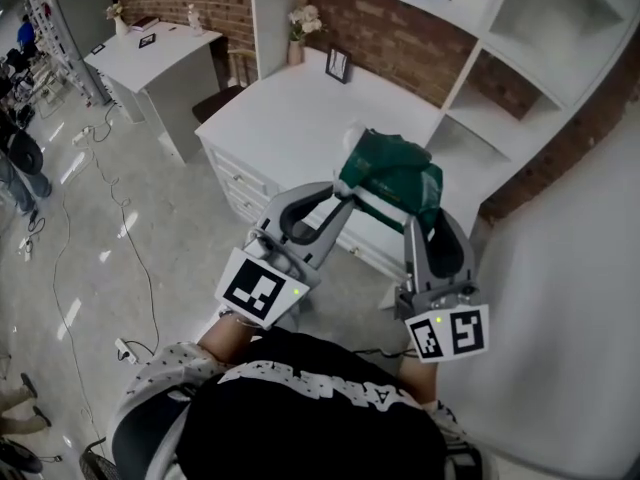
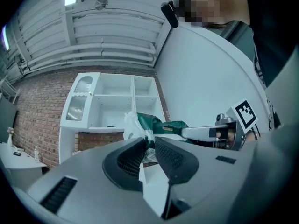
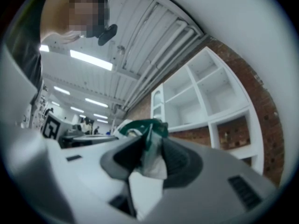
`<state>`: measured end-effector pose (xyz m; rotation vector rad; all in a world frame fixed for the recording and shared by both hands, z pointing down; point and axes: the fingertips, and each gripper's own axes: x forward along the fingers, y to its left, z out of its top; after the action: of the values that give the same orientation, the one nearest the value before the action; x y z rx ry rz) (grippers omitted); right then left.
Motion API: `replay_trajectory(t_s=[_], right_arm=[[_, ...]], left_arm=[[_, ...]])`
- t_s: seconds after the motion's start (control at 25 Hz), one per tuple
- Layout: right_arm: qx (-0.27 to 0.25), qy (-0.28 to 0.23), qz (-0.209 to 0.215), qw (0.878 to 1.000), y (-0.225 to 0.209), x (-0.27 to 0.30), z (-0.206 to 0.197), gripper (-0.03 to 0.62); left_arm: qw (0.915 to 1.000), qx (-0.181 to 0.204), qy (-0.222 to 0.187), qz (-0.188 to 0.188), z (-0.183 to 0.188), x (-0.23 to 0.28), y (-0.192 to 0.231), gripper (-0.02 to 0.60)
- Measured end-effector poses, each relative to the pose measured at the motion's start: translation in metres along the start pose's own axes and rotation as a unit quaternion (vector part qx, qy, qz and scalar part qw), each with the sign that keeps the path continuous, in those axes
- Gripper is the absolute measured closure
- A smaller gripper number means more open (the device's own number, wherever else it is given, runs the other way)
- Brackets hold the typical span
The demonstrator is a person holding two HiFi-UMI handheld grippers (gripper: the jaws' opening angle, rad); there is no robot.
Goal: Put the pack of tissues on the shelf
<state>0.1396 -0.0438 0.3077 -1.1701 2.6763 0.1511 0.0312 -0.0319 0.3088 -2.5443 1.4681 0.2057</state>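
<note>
There's the pack of tissues (image 1: 392,176), up in the air at mid-frame in the head view. It's a soft dark-green plastic bundle with white showing at its ends, crumpled and tilted. It's pinched from both sides: the left hand-held gripper (image 1: 343,196) has its left end and the right hand-held gripper (image 1: 418,218) its lower right edge, with wrapper bunched between each pair of jaws. Behind it, filling the upper right, is the shelf (image 1: 462,80): white, with open square compartments against red brick. The pack hangs in front of it, not inside any compartment.
</note>
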Motion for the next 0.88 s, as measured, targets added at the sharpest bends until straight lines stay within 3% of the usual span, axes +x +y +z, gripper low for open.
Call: replay_trajectory(t_s=[0.16, 0.36, 0.64, 0.88], right_arm=[[-0.013, -0.001, -0.011, 1.0, 0.001, 0.001, -0.002, 0.441], [-0.018, 0.006, -0.022, 1.0, -0.022, 0.061, -0.011, 0.441], [-0.039, 0.009, -0.051, 0.998, -0.029, 0.089, -0.013, 0.441], [-0.053, 0.017, -0.08, 0.995, -0.059, 0.145, -0.008, 0.442]], left_arm=[[0.9999, -0.001, -0.009, -0.012, -0.004, 0.002, 0.003, 0.482], [0.9996, -0.014, -0.01, -0.02, -0.014, 0.042, 0.055, 0.482], [0.9981, -0.025, -0.025, -0.05, -0.018, 0.064, 0.083, 0.482], [0.9955, -0.042, -0.03, -0.079, -0.018, 0.116, 0.128, 0.482]])
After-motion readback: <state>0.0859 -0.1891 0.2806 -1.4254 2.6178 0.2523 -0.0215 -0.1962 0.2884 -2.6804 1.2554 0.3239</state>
